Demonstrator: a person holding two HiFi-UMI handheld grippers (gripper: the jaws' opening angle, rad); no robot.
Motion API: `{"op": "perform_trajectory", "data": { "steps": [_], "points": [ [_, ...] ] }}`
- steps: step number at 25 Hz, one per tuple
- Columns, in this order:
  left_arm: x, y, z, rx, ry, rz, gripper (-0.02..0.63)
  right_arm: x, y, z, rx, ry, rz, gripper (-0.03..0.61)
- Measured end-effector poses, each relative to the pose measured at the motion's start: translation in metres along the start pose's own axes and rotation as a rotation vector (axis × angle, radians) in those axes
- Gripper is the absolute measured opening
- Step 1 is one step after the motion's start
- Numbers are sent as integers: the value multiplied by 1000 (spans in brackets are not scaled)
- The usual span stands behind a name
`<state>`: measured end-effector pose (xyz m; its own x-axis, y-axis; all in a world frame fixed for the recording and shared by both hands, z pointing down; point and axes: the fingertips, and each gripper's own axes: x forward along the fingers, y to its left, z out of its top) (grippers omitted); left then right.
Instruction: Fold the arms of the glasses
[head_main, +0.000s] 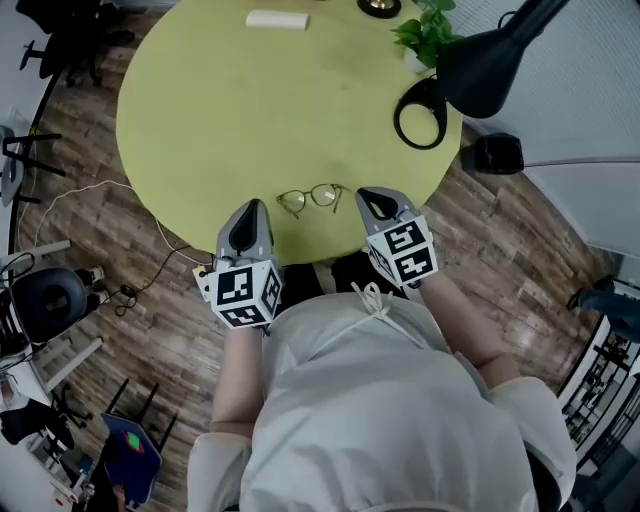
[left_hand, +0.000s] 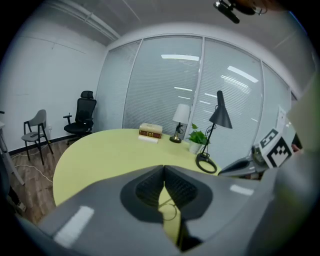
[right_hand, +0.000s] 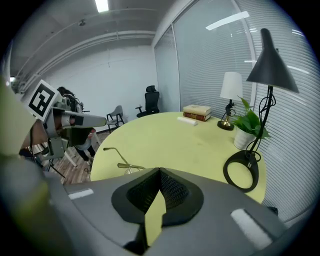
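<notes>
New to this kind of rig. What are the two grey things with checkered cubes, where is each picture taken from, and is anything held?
There is no robot: a person holds a two-jaw tool in each hand, the left gripper and the right gripper; the cubes are part of them. One picture comes from a camera on the person's head, looking down. The other two come from cameras riding on each gripper, looking along its jaws. On the round table lie glasses, arms unfolded, between the grippers; a desk lamp, a plant and books stand farther off. Both grippers are shut and hold nothing.
</notes>
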<state>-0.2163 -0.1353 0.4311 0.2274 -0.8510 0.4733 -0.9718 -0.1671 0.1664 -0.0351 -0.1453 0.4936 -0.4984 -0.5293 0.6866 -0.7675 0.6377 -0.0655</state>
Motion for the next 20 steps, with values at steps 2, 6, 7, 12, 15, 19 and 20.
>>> {"op": "perform_trajectory", "data": {
  "steps": [2,6,7,12,15,19,20],
  "points": [
    [6,7,-11,-2,22,-22,6,12,4,-10,-24,47,5,0],
    [19,13,-36,-6,60,-62,6,34,6,-32,-102,142,39,0],
    [22,13,-42,-6,65,-71,6,38,6,-37,-121,156,47,2],
    [33,14,-68,-23,88,-95,6,56,8,-48,-239,214,114,123],
    [37,16,-77,-26,100,-95,6,63,10,-43,-399,214,147,129],
    [40,18,-83,-34,118,-83,6,66,15,-38,-576,252,225,123],
    [41,19,-83,-35,122,-79,6,66,16,-36,-599,256,244,120]
  ]
}}
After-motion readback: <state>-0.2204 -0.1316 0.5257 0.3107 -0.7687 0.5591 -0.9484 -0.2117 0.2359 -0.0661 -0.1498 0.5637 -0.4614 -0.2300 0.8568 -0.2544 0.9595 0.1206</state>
